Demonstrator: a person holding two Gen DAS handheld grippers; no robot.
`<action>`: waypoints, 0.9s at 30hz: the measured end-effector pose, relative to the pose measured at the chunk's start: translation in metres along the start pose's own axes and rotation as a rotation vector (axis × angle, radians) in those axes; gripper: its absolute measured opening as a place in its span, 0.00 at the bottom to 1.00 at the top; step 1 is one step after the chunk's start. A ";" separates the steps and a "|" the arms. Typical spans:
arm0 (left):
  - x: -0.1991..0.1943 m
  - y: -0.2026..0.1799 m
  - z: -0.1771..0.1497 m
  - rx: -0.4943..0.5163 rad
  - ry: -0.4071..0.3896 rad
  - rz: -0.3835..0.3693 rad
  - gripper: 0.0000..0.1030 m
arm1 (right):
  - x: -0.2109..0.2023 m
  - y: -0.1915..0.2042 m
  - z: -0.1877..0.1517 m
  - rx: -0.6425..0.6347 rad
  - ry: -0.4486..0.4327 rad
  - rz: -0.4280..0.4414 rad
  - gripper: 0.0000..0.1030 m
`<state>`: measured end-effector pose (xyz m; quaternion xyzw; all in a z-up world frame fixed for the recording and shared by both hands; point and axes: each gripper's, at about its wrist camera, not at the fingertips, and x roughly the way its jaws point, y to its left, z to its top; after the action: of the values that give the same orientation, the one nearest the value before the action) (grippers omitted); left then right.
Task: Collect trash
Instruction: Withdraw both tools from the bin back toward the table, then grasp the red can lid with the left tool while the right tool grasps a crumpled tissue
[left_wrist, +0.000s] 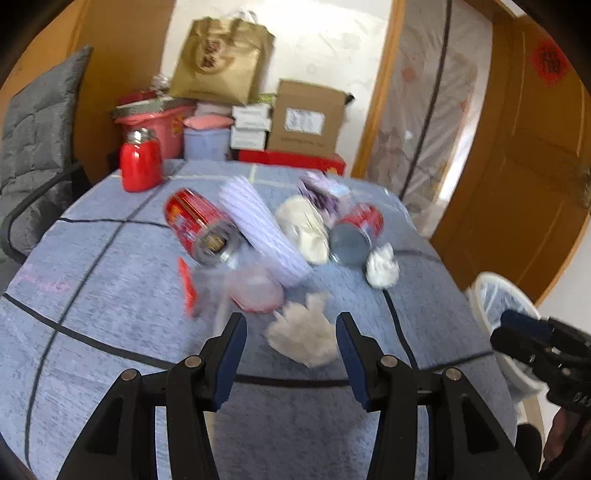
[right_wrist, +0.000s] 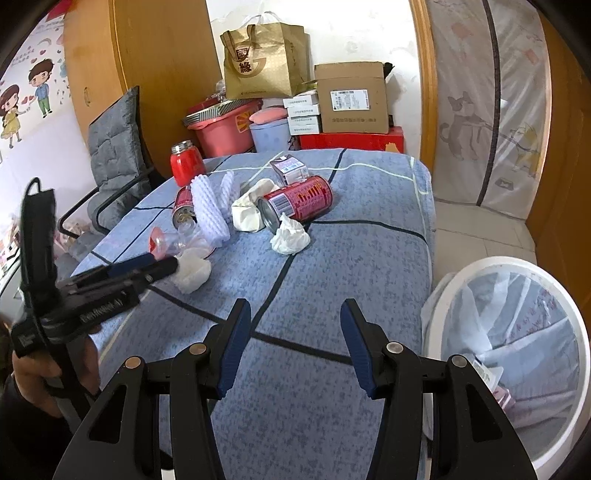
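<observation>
Blue-grey cloth (right_wrist: 332, 266) crossed by dark and pale lines covers the table, and everything else is easiest placed from it. Trash lies in a loose heap toward its far half: a red can (right_wrist: 299, 199) on its side with the open end facing the camera, a second red can (right_wrist: 183, 206) left of it, two white ribbed foam sleeves (right_wrist: 210, 208) between them, a cream wad (right_wrist: 248, 210), a small printed carton (right_wrist: 289, 169) behind, clear plastic with a red strip (right_wrist: 173, 242) at the heap's left, and a crumpled white tissue (right_wrist: 290, 236) on the near side. Another crumpled tissue (left_wrist: 303, 334) sits nearer the cloth's front edge. The left gripper (left_wrist: 291, 349) hangs just above that tissue, jaws spread wide with the tissue lying between the tips, not pinched. The right gripper (right_wrist: 291, 341) hovers over bare cloth at the front, jaws apart and empty. A red flask (right_wrist: 186, 162) stands upright at the far left corner. Beyond the cloth's far edge are stacked boxes, a pink tub and a brown paper bag (right_wrist: 264, 61) against a white wall. A grey cushioned chair (right_wrist: 116, 147) stands left of the cloth; a white bin (right_wrist: 517, 347) with a clear liner stands on the floor off its right side.
</observation>
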<state>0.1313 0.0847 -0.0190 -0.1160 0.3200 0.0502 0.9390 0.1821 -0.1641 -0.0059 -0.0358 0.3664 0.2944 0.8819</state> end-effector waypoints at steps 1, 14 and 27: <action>-0.003 0.004 0.002 -0.003 -0.014 0.013 0.49 | 0.001 0.001 0.001 -0.001 0.001 0.004 0.50; 0.029 0.066 0.013 -0.077 0.053 0.075 0.49 | 0.037 0.039 0.009 -0.058 0.050 0.101 0.50; 0.030 0.080 0.009 -0.105 0.063 -0.014 0.09 | 0.066 0.062 0.018 -0.083 0.089 0.113 0.50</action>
<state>0.1465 0.1651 -0.0456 -0.1691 0.3452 0.0567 0.9214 0.1959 -0.0752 -0.0274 -0.0645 0.3941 0.3569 0.8445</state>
